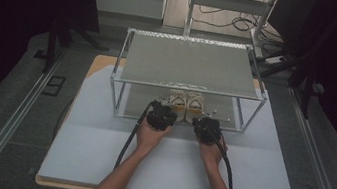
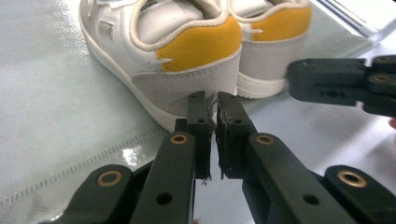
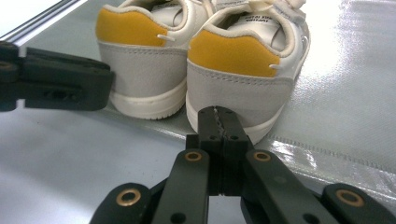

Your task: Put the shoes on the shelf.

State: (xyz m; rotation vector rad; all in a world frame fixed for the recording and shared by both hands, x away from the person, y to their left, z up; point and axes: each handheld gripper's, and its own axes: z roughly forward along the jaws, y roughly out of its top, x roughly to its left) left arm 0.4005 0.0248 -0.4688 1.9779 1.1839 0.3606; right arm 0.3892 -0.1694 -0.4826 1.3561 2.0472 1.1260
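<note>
A pair of small white shoes with yellow heel tabs stands heel-toward-me on the lower shelf [image 1: 137,102] of a metal rack. My left gripper [image 1: 162,110] sits just behind the left shoe [image 1: 177,100]. In its own view the left gripper [image 2: 211,95] is all but shut, with a thin slit and nothing in it, its tips close to that shoe's grey heel [image 2: 187,79]. My right gripper [image 1: 201,122] is behind the right shoe [image 1: 195,102]. In its own view the right gripper [image 3: 217,110] is shut and empty, its tips at the right shoe's heel [image 3: 243,88].
The rack's top shelf [image 1: 188,64] overhangs the shoes, with thin posts [image 1: 117,94] at the front corners. The rack stands on a white board [image 1: 99,140] over the table. Cables trail back from both grippers. Each gripper view shows the other gripper [image 2: 336,86] [image 3: 93,86] close alongside.
</note>
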